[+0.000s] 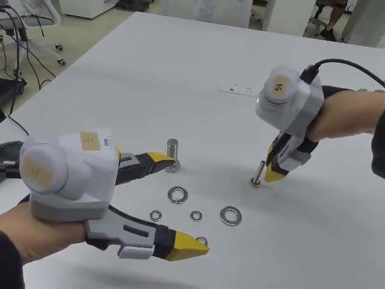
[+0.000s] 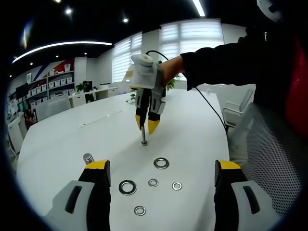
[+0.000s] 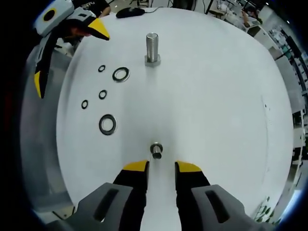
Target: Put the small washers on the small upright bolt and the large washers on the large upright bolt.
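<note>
The small upright bolt stands on the white table. My right gripper hovers just beside and above it, jaws narrowly open with nothing between them. The large upright bolt stands near one jaw of my left gripper, which is wide open and empty. Two large washers and three small washers lie flat between the left jaws. The left gripper view has the right gripper over the small bolt.
A small white label lies farther back on the table. The right gripper's black cable trails off to the right. Office chairs stand beyond the table's left edge. A dark object rests on the table behind the left hand.
</note>
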